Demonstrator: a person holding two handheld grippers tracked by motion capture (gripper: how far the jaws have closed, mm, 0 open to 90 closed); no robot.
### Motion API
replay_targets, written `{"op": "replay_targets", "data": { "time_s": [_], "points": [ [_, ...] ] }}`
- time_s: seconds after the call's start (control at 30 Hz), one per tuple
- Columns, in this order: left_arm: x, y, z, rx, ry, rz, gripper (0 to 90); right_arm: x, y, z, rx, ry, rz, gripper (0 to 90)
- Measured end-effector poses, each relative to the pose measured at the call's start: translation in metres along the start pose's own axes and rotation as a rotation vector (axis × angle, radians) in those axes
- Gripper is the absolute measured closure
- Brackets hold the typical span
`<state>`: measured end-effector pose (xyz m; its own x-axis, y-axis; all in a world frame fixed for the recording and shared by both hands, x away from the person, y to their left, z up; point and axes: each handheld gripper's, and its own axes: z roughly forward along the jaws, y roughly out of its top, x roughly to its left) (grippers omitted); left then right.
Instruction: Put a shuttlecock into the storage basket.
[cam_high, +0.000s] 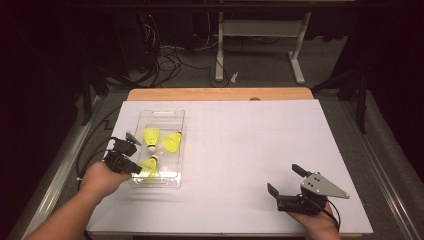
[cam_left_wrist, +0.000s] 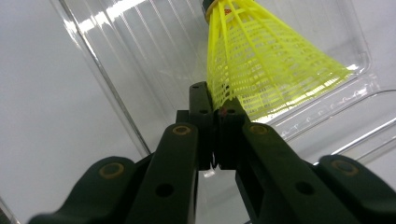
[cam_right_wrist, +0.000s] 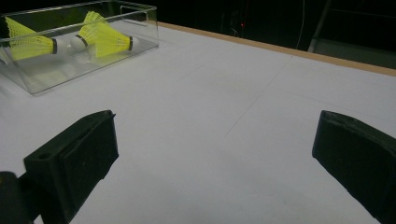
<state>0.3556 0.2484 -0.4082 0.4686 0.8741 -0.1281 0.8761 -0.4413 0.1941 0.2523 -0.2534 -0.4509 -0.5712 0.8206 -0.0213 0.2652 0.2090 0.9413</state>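
A clear plastic tray (cam_high: 176, 169) lies on the left of the white table and holds three yellow shuttlecocks. My left gripper (cam_high: 137, 169) reaches into the tray's near end, shut on the skirt rim of the nearest shuttlecock (cam_high: 149, 166). In the left gripper view the jaws of that gripper (cam_left_wrist: 215, 116) meet with the yellow mesh of the shuttlecock (cam_left_wrist: 266, 70) pinched between them. The other two shuttlecocks (cam_high: 150, 135) (cam_high: 171, 142) lie farther back in the tray. My right gripper (cam_high: 286, 180) rests near the table's front right, open with nothing between its fingers (cam_right_wrist: 74, 156).
The table's wooden far edge (cam_high: 220, 94) runs behind the white sheet. In the right gripper view the tray (cam_right_wrist: 140, 30) sits far off at upper left with two shuttlecocks (cam_right_wrist: 28, 44) (cam_right_wrist: 107, 39) showing through its wall. Desk legs and cables stand on the floor beyond.
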Motion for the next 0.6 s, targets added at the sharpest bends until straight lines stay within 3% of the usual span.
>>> {"op": "replay_targets", "data": {
  "time_s": [0.3, 0.6],
  "points": [
    [0.0001, -0.0005, -0.0007, 0.001, -0.018, 0.004, 86.2, 0.0001, 0.0001, -0.0001, -0.003, 0.0, -0.002, 0.7],
    [-0.0018, 0.0006, -0.005, -0.012, -0.065, 0.001, 69.1, 0.0009, 0.0002, -0.0001, -0.002, -0.001, -0.004, 0.7]
  ]
}}
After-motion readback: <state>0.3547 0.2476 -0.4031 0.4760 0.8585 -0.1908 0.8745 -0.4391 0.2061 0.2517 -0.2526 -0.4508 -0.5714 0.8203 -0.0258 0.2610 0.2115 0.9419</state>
